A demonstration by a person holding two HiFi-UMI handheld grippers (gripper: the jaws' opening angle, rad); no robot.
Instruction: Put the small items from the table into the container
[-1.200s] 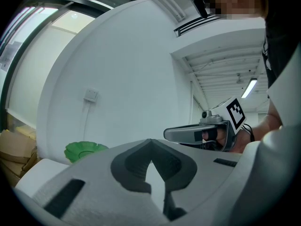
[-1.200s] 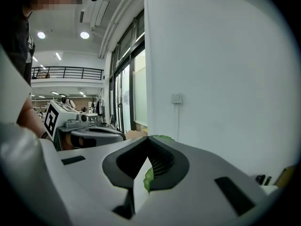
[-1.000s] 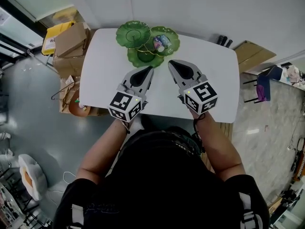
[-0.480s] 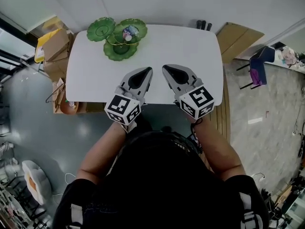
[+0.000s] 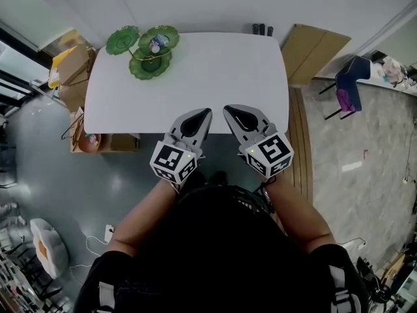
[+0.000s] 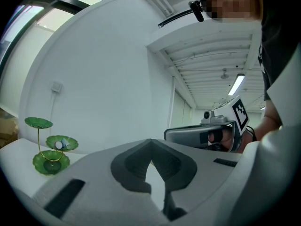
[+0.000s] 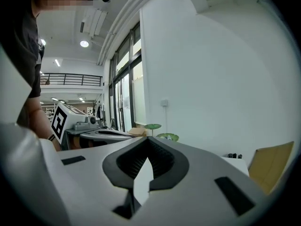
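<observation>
Head view shows me my left gripper (image 5: 203, 112) and right gripper (image 5: 229, 110), jaws together and empty, at the white table's (image 5: 221, 70) near edge, while the small items (image 5: 155, 44) sit in the green leaf-dish stand (image 5: 122, 40) at the far left corner, nearer my left.

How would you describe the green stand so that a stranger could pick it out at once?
Find the big white table, then look to its far left corner. There a stand of three green leaf-shaped dishes rises on a thin gold stem. It is the only green thing on the table, and one dish holds small items.
</observation>
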